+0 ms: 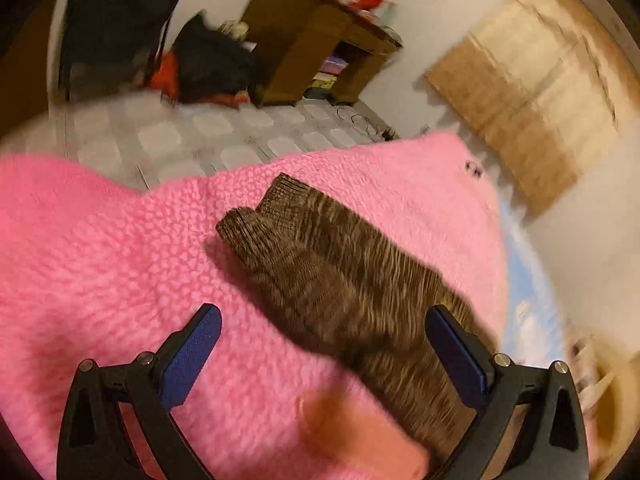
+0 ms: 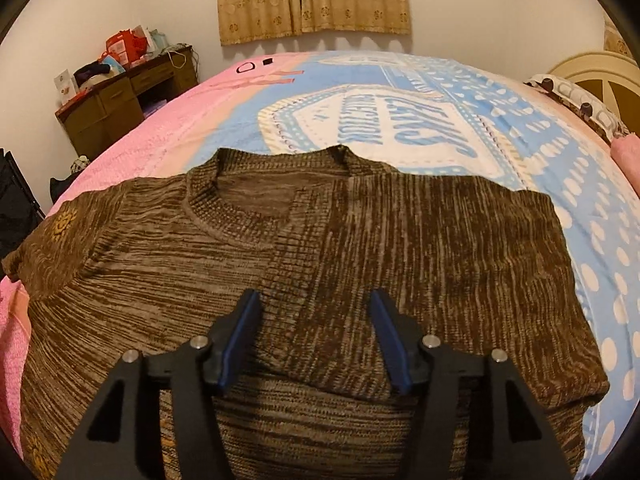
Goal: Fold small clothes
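Item one: the brown marled knit sweater [image 2: 360, 248], spread flat on the bed, its ribbed collar toward the curtained wall and one sleeve folded across the chest. It rests partly on the fuzzy pink blanket [image 1: 120, 248] and partly on the blue-and-white printed bedspread [image 2: 440, 120].

Item two: my right gripper [image 2: 316, 340], blue-padded jaws parted partway above the sweater's front with nothing pinched between them (cloth lies under them only).

Item three: my left gripper [image 1: 324, 352], jaws spread wide over the sweater's long sleeve, which ends in a ribbed cuff on the pink blanket; this view is blurred.

Item four: a wooden desk [image 2: 120, 96], piled with clutter.
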Available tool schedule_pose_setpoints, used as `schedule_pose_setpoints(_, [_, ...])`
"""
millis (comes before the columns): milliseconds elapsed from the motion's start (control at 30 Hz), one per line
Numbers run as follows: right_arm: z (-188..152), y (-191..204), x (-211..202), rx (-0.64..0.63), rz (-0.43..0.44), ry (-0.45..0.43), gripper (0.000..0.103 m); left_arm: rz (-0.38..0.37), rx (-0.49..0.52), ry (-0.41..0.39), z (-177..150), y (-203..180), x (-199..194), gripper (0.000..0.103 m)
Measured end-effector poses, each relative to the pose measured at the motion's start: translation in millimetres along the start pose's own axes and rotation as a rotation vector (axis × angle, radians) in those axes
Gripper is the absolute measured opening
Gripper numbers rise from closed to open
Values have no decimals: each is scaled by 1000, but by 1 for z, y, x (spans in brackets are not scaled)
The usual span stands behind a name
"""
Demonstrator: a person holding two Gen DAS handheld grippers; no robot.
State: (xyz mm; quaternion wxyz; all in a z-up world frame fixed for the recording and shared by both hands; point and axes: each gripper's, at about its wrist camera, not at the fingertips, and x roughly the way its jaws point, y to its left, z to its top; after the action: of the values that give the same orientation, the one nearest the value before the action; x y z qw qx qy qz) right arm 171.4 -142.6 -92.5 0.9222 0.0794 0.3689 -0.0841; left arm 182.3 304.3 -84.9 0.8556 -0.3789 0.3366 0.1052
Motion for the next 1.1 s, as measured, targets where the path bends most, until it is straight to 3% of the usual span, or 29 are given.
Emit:
schedule_pose_setpoints(100, [-1, -1, 0, 2, 7, 0, 63, -34, -49, -44, 3, 6, 2, 101])
schedule_pose_setpoints(167, [-2, -1, 0, 2, 10, 0, 63, -13, -10, -56, 3, 1, 3, 90])
schedule_pose_setpoints(233, [-2, 0, 0, 0, 8, 0, 63, 2, 19, -42, 3, -2, 10, 53])
schedule_pose_setpoints(333, [-2, 0, -1, -1, 8, 0, 64, -9, -14, -52, 4, 9, 14, 23])
schedule_pose_setpoints(400, [-2, -1, -1, 1, 10, 0, 64, -54, -39, -44, 5, 18, 17, 16])
schedule_pose_setpoints(533, [-2, -1, -1, 3, 10, -1, 64, -40, -30, -26, 12, 12, 15, 9])
schedule_pose_setpoints(633, [-2, -4, -5, 25, 4, -19, 64, -8, 55, -50, 15, -13, 5, 8])
schedule_pose_setpoints(767, [-3, -18, -33, 90, 38, -123, 64, -23, 287, -124, 5, -82, -22, 8])
schedule_pose_setpoints(833, [-4, -27, -51, 126, 37, -170, 64, -81, 404, -153, -13, -124, -36, 8])
schedule_pose_setpoints(933, [-8, -41, -69, 151, 1, -181, 64, -189, 611, -176, -63, -189, -55, 8])
schedule_pose_setpoints(1000, [-13, -55, -77, 178, -2, -176, 64, -251, 758, -152, -114, -227, -58, 8])
schedule_pose_setpoints(1100, [-21, -76, -83, 233, -16, -163, 64, -265, 934, -86, -193, -255, -38, 9])
